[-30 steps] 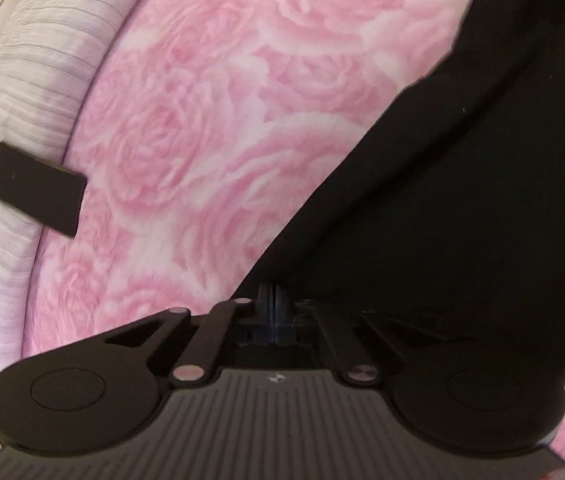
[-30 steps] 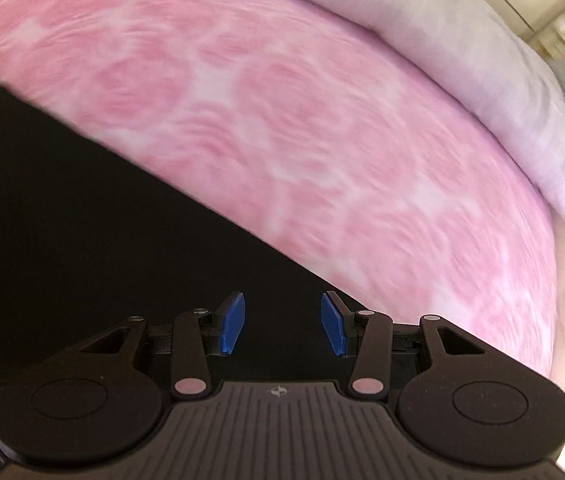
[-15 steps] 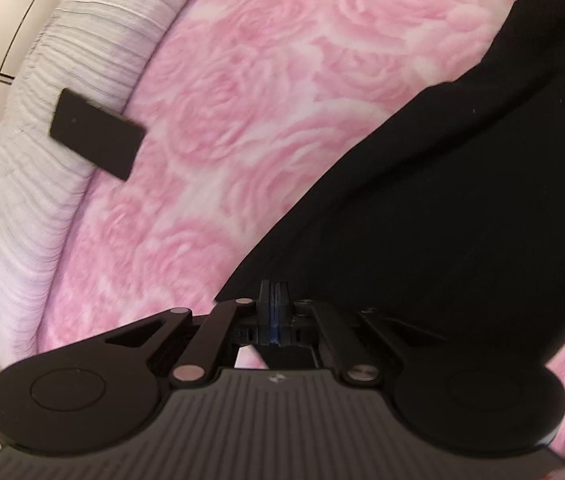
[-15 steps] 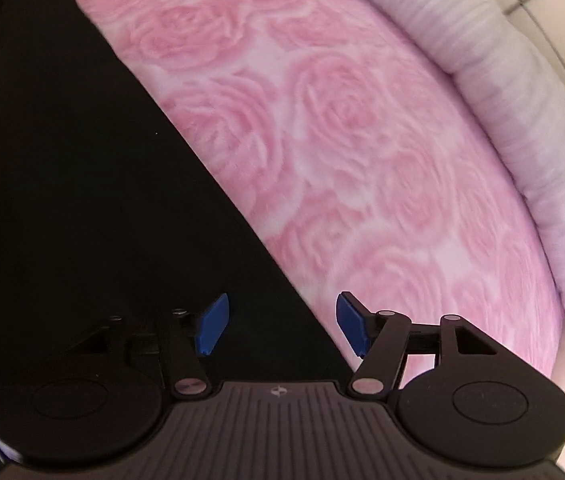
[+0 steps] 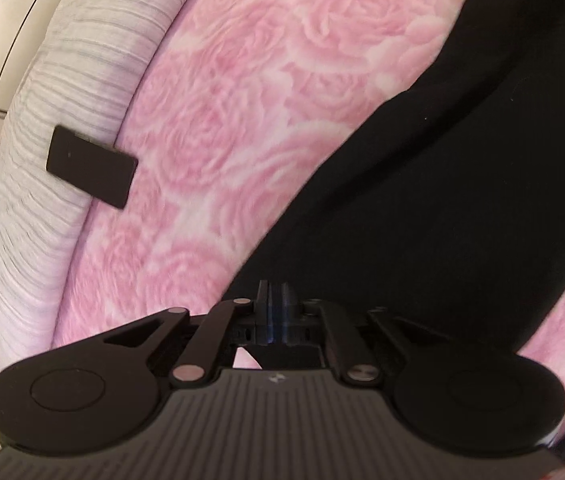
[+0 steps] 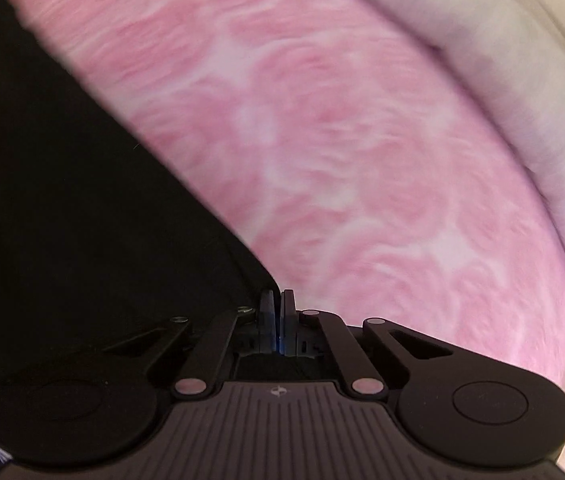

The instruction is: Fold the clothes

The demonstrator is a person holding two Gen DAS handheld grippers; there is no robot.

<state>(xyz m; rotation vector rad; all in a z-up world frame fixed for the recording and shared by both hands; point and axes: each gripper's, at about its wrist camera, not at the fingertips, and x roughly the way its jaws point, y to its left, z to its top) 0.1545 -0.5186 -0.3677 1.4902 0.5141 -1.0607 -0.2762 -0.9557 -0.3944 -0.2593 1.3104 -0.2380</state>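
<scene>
A black garment lies spread on a pink rose-print bedspread. My left gripper has its blue pads together on the garment's near corner, which is lifted a little off the bed; its jaws are starting to open with the cloth still between them. In the right wrist view the same garment fills the left side. There my right gripper is shut on the garment's edge, where the cloth comes to a point against the bedspread. That view is blurred.
A small flat black rectangle lies at the bedspread's left border, half on a pale ribbed cover. The same pale cover runs along the bed's far right side. Cream furniture panels show beyond it.
My right gripper's jaws, wide open before, have shut on the garment's edge. My left gripper has risen a little with the cloth corner still pinched.
</scene>
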